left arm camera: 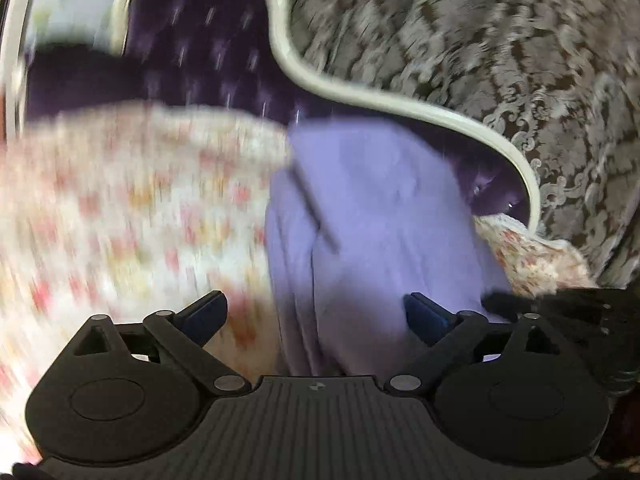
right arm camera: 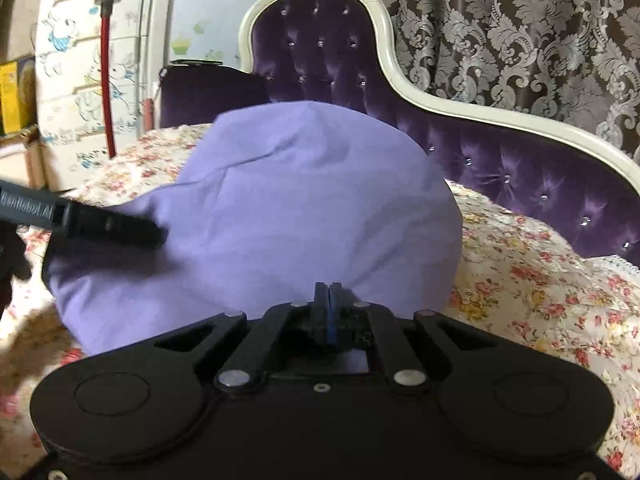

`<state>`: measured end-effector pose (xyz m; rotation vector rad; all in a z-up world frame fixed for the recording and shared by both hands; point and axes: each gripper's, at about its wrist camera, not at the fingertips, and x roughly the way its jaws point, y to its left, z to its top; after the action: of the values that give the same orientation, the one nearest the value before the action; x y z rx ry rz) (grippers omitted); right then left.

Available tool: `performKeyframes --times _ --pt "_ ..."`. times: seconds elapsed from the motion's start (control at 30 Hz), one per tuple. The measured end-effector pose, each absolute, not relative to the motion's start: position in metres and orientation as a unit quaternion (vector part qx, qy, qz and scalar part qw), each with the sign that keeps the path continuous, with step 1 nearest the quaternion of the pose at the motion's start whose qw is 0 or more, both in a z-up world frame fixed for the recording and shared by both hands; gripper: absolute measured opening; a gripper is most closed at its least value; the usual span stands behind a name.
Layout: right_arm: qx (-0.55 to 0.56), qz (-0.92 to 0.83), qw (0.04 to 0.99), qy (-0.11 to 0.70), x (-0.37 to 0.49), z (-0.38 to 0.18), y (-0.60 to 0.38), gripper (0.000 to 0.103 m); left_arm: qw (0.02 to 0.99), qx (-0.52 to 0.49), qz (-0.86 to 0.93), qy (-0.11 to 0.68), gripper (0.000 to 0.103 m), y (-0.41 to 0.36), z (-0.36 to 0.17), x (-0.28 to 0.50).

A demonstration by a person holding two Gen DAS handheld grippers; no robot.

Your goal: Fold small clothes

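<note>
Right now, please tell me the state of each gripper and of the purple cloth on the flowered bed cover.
left gripper: open, fingers wide apart, holding nothing; view blurred.
right gripper: shut, pinching an edge of the cloth.
lilac-purple cotton garment: bunched in a rounded mound, not flat.
floral bed cover: spread under the garment.

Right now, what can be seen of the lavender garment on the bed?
The lavender garment is plain, matte, soft cloth, no print visible. It lies bunched in a rounded heap on the floral bedspread, in front of the purple tufted headboard. A dark seam line crosses its upper part. The right gripper is shut on its near edge. The left gripper is open with the cloth between its fingers; that view is blurred. What garment it is cannot be told.
</note>
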<state>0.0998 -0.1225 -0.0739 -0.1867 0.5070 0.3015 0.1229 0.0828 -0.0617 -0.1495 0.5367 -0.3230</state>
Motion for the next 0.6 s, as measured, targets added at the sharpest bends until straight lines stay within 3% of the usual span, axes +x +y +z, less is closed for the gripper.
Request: performKeyframes --times 0.23,0.47,0.6 --pt "-0.071 0.155 0.95 0.26 0.108 -0.075 -0.123 0.011 0.965 -0.007 -0.143 0.219 0.096 0.058 -0.022 0.174" --pt "-0.048 0.16 0.95 0.265 0.11 -0.075 -0.128 0.011 0.945 0.014 -0.074 0.319 0.097 0.053 -0.069 0.253" --pt "-0.033 0.159 0.949 0.269 0.113 -0.074 -0.129 0.011 0.942 -0.012 -0.066 0.328 0.098 0.065 -0.077 0.253"
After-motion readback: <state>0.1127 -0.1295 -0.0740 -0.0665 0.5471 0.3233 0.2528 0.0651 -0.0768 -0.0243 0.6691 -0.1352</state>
